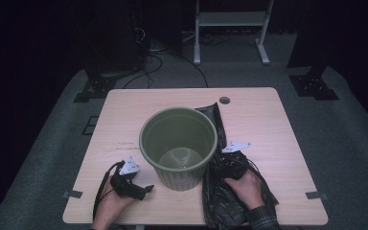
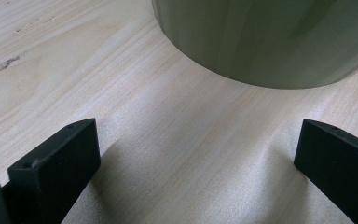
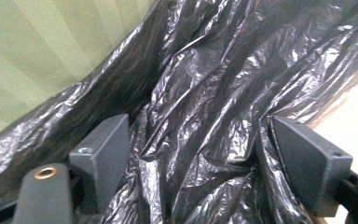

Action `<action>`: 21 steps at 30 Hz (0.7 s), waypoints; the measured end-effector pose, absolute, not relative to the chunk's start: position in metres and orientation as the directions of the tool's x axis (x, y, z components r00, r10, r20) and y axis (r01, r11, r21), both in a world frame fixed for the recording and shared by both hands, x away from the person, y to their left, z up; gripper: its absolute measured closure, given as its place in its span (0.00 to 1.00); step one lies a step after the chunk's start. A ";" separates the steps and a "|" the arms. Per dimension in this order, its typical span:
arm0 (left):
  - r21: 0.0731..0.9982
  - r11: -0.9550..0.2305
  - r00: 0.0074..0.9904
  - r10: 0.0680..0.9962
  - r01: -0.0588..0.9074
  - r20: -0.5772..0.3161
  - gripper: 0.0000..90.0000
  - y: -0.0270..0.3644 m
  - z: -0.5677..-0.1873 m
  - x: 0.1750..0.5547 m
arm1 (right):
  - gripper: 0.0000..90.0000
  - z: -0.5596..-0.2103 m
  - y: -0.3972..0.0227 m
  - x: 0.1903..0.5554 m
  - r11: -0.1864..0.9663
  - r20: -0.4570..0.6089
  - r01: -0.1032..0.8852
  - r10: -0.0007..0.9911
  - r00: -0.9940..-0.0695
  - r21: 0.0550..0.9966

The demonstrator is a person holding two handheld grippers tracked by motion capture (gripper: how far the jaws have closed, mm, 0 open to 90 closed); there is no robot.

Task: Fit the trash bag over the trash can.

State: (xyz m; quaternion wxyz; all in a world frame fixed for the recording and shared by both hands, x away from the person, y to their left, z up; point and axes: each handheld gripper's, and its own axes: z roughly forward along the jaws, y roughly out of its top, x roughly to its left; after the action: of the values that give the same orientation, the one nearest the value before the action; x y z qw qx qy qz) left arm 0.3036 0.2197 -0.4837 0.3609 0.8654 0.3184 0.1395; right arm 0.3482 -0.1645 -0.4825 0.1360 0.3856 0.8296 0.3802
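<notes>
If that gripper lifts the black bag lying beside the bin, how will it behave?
The black bag is thin, crinkled film, so it will probably droop and fold. Its glossy surface may slide between the right gripper's open jaws. It looks flat, so likely very light.

High view dim overall; room around the table point(image 1: 268, 110) near black, only the wood top lit from above; soft, low-detail picture, slight grain; bin point(image 1: 178, 146) throws a faint shadow at its base; black bag point(image 1: 230, 196) loses detail in the dark. Left gripper view bright and even; soft shadows under both jaws; bin wall point(image 2: 270, 37) slightly blurred up close. Right gripper view sharp in the middle; white glare on bag creases point(image 3: 205, 107); near jaw parts out of focus; table overexposed at right edge.
</notes>
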 end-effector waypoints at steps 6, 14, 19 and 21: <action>0.713 -0.537 0.759 0.652 0.450 0.012 0.00 0.220 -0.484 0.304 | 0.33 -0.482 -0.161 0.345 0.436 0.014 0.523 0.758 -0.652 0.733; 0.713 -0.537 0.759 0.652 0.450 0.012 0.00 0.220 -0.484 0.304 | 0.83 -0.478 -0.169 0.341 0.448 0.018 0.518 0.743 -0.669 0.729; 0.713 -0.537 0.758 0.652 0.450 0.012 0.00 0.220 -0.484 0.304 | 0.98 -0.478 -0.177 0.336 0.465 0.028 0.498 0.710 -0.704 0.732; 0.713 -0.537 0.758 0.652 0.450 0.012 0.00 0.220 -0.484 0.304 | 0.99 -0.479 -0.183 0.335 0.456 0.045 0.502 0.706 -0.707 0.735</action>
State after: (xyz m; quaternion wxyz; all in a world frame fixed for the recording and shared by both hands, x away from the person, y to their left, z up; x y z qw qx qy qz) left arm 0.3036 0.2197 -0.4837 0.3607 0.8655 0.3184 0.1396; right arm 0.3348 -0.1825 -0.4789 0.1345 0.3584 0.8425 0.3791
